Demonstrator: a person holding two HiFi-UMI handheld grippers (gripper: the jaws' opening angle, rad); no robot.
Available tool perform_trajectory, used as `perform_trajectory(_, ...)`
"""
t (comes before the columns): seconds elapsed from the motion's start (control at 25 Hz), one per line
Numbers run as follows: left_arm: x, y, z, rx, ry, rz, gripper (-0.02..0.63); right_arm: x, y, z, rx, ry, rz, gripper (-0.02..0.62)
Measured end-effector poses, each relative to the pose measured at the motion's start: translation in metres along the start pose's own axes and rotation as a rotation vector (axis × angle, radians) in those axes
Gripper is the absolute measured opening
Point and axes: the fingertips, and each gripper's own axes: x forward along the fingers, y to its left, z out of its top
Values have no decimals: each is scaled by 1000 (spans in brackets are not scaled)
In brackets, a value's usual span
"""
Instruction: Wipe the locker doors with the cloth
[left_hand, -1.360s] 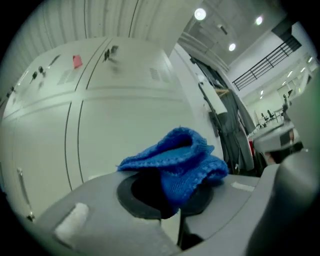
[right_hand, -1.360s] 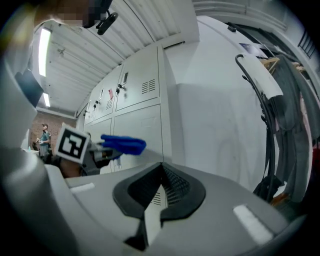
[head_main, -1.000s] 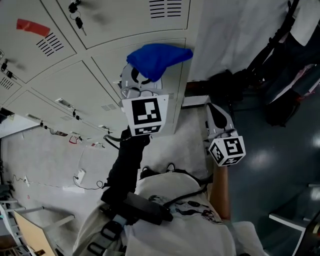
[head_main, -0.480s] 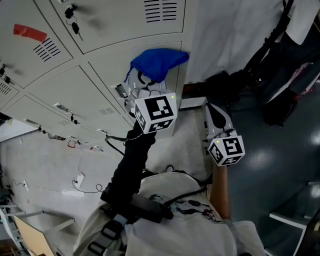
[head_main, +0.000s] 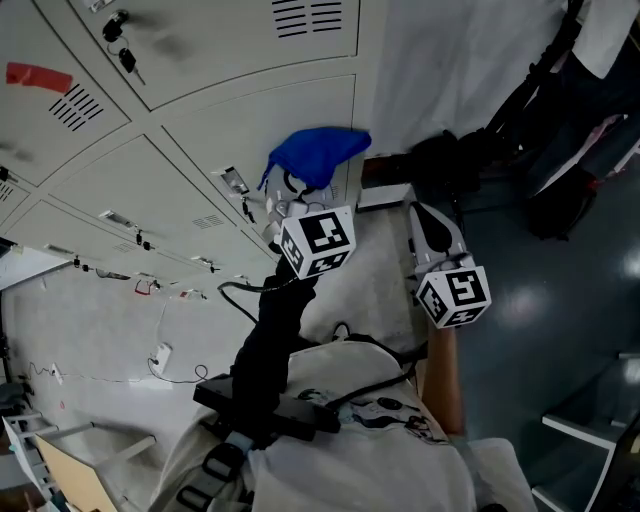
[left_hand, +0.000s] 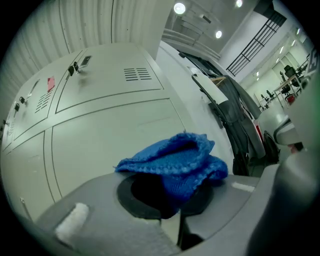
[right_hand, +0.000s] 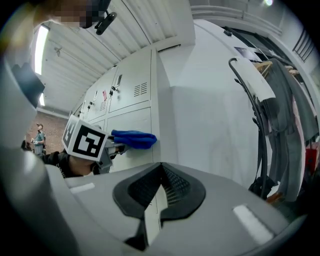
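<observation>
A bunched blue cloth presses against a grey locker door near that door's right edge. My left gripper is shut on the cloth; up close the blue cloth bulges out of the jaws over the pale locker door. From the side, the cloth lies flat on the door. My right gripper hangs lower right, away from the lockers, jaws shut with nothing in them.
Several more locker doors with keys and vents run to the left. A white wall adjoins the lockers at right. Dark bags and jackets hang there. Cables lie on the floor.
My left gripper has slid the cloth down the door, toward its lower edge. The right gripper has stayed in place.
</observation>
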Motion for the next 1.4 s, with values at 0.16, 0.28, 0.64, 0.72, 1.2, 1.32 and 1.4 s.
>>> perform_trajectory(0.16,0,-13,-27,5,41,-11,31,1,-1,-5,3,12,2,-2)
perform_trajectory(0.28,0,-21,-46,5,71,-18,31,2,-2,-8,5,22,3,-2)
perform_trajectory(0.64,-1,-47,-98,32,149,-43,32,1,-4,-14,3,42,2,-2)
perform_trajectory(0.72,-1,-52,-109,43,164,-47,32,0,-5,-15,2,45,1,-2)
perform_trajectory(1.2,-3,-89,-196,56,333,-114,32,-5,-12,-23,2,69,-12,-2)
perform_trajectory(1.32,-2,-94,-204,57,349,-121,32,-8,-15,-25,5,76,-20,-2)
perform_trajectory(1.4,-1,-99,-211,58,366,-133,32,-10,-17,-27,7,80,-25,-2)
